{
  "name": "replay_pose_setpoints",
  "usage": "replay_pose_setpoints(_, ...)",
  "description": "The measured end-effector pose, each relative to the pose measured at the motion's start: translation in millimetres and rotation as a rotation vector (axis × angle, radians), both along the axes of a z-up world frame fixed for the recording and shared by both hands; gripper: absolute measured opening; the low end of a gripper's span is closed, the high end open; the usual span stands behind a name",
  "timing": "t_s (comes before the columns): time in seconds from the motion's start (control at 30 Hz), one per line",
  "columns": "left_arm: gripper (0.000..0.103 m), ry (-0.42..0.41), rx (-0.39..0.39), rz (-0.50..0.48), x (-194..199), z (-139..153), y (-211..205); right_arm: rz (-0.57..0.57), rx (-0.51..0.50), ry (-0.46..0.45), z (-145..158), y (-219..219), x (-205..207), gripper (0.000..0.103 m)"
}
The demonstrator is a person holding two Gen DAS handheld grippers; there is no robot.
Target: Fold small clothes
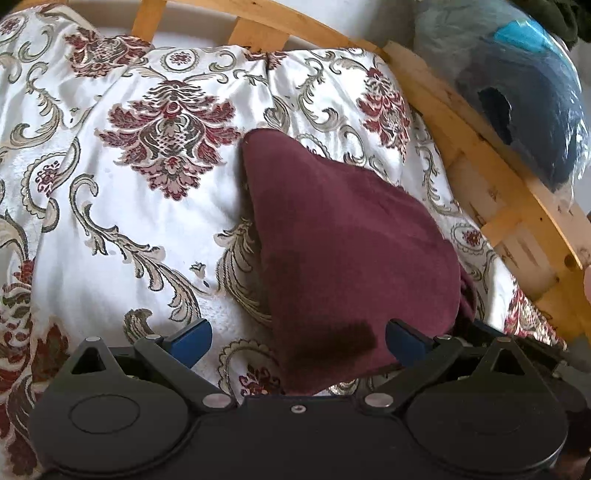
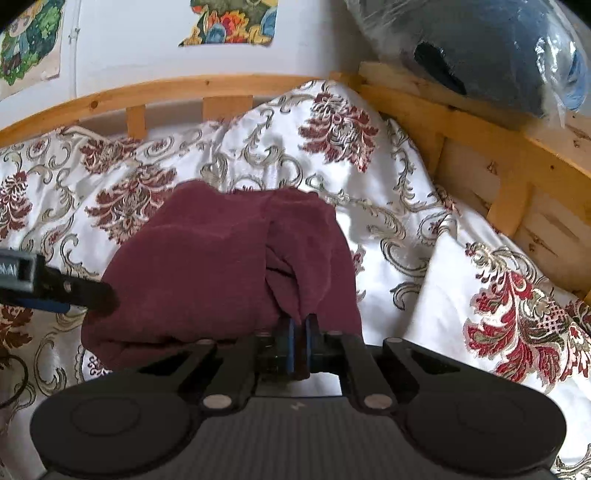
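Observation:
A small maroon garment (image 1: 343, 258) lies on a floral bedspread (image 1: 122, 206), its near end lifted. My left gripper (image 1: 299, 343) is open, its blue pads wide apart, with the garment's near edge hanging between them. In the right wrist view my right gripper (image 2: 300, 325) is shut on a bunched fold of the same maroon garment (image 2: 207, 266) and holds it up off the bedspread (image 2: 424, 258). The left gripper's finger (image 2: 74, 293) shows at the left edge of that view, against the garment's left side.
A wooden bed rail (image 1: 491, 173) curves around the back and right of the bed. A plastic-wrapped dark blue bundle (image 1: 524, 99) sits on the rail at the right. Colourful pictures (image 2: 236, 22) hang on the white wall behind.

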State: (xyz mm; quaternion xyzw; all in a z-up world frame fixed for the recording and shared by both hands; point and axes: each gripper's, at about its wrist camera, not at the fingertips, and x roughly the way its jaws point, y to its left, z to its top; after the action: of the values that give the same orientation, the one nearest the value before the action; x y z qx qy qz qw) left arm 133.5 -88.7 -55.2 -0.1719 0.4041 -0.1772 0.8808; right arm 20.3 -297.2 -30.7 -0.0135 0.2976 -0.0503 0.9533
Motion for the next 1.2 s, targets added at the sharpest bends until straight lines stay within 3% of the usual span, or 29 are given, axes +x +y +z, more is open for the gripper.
replay_pose_setpoints(0.13, 0.100, -0.006, 0.019, -0.021, -2.1, -0.5, -3.4, -0.053, -0.069, -0.057, 7.9, 4.4, -8.1, 0.006)
replay_pose_setpoints(0.43, 0.100, 0.019, -0.004, -0.042, -0.5, -7.0, -8.1, -0.077, -0.027, 0.034, -3.9, -4.5, 2.0, 0.009)
replay_pose_setpoints(0.5, 0.100, 0.032, 0.003, -0.041, 0.6, -10.1, -9.6, -0.078, 0.007, 0.018, -1.9, -9.1, -0.4, 0.016)
replay_pose_setpoints(0.6, 0.100, 0.048, 0.010, -0.035, 1.9, -14.2, -10.5, -0.089, 0.059, -0.012, 3.0, -18.6, -5.1, 0.034)
replay_pose_setpoints(0.67, 0.100, 0.052, 0.013, -0.034, 3.1, -15.7, -10.5, -0.102, 0.103, -0.037, 7.0, -27.0, -7.9, 0.055)
replay_pose_setpoints(0.73, 0.100, 0.062, 0.015, -0.033, 4.6, -17.2, -11.0, -0.131, 0.170, -0.065, 10.8, -40.3, -10.2, 0.062)
replay_pose_setpoints(0.83, 0.100, 0.089, 0.008, -0.033, 7.8, -18.9, -11.4, -0.160, 0.293, -0.093, 15.0, -61.7, -3.4, 0.063)
replay_pose_setpoints(0.9, 0.101, 0.082, 0.018, -0.037, 8.4, -20.2, -12.5, -0.133, 0.321, -0.113, 17.3, -70.7, 11.3, 0.063)
replay_pose_setpoints(1.1, 0.101, 0.077, 0.025, -0.036, 8.9, -22.3, -13.7, 0.009, 0.186, -0.135, 16.6, -66.2, 79.9, 0.054)
replay_pose_setpoints(1.2, 0.101, 0.069, 0.032, -0.039, 8.5, -21.8, -14.8, 0.036, 0.139, -0.129, 10.8, -63.6, 113.7, 0.037)
